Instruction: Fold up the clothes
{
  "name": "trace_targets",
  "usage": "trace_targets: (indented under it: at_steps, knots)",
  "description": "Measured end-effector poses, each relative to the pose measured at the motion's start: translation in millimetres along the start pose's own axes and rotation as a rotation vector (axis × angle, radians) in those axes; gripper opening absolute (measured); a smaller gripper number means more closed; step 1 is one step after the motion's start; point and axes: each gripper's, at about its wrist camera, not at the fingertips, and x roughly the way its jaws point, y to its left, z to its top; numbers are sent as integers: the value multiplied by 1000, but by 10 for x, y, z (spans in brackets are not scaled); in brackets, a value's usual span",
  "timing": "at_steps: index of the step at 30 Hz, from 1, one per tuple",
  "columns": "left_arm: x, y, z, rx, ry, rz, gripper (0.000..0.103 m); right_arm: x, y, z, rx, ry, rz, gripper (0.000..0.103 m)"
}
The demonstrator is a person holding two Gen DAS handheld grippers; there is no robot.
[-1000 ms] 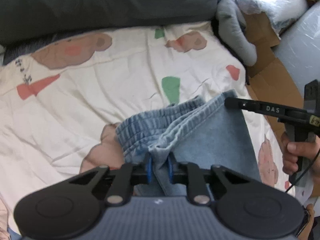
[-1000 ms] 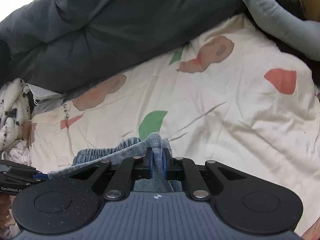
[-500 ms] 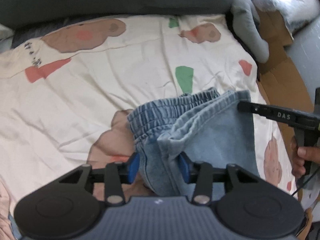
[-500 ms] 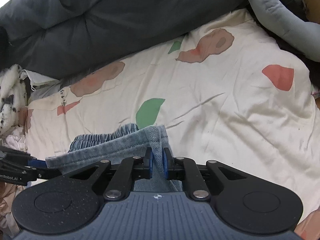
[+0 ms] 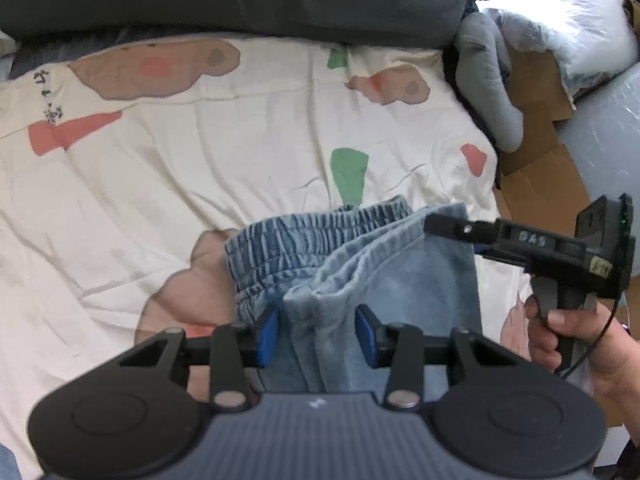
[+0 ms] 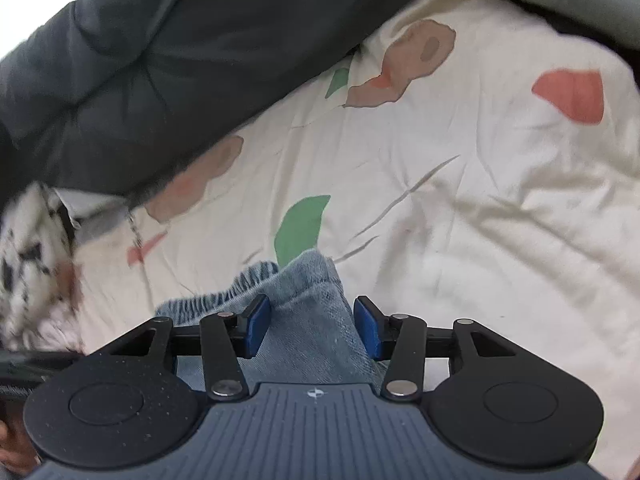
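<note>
Folded light-blue denim trousers (image 5: 360,264) are being released onto the patterned bedsheet (image 5: 200,168), cloth between the parted pads of the closing left gripper (image 5: 318,334) and opening right gripper (image 6: 312,326); withdrawal and smoothing seem needed next.

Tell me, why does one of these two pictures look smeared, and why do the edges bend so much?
Right wrist view: motion blur smears the spotted fluffy fabric and dark duvet, though the jeans stay fairly crisp. Left wrist view: sharp, but the white pillow is blown out by glare. Both views: a fisheye lens curves the patterned sheet.
</note>
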Motion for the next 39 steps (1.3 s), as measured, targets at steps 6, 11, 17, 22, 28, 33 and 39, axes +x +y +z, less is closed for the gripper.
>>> trace_targets:
  at_steps: [6, 11, 17, 22, 28, 33, 39]
  knots:
    - [-22, -9, -17, -19, -29, -17, 35, -54, 22, 23, -25, 8, 62, 47]
    - [-66, -46, -30, -17, -50, -27, 34, -208, 111, 113, -106, 37, 105, 47]
    - [-75, -12, -23, -16, -51, -28, 22, -227, 248, 128, -239, 56, 36, 19]
    - [-154, -118, 16, 39, -65, -23, 20, -267, 310, 118, -308, 44, -6, 14]
    - [-149, -193, 186, 51, -77, -40, 20, -403, 278, 210, -285, 16, -58, 13]
    - [-70, -136, 337, 22, -58, -29, 20, -428, 324, 286, -262, -8, -100, 13]
    - [93, 81, 307, -20, -1, -2, 20, -206, 485, 250, -277, 25, -162, 12]
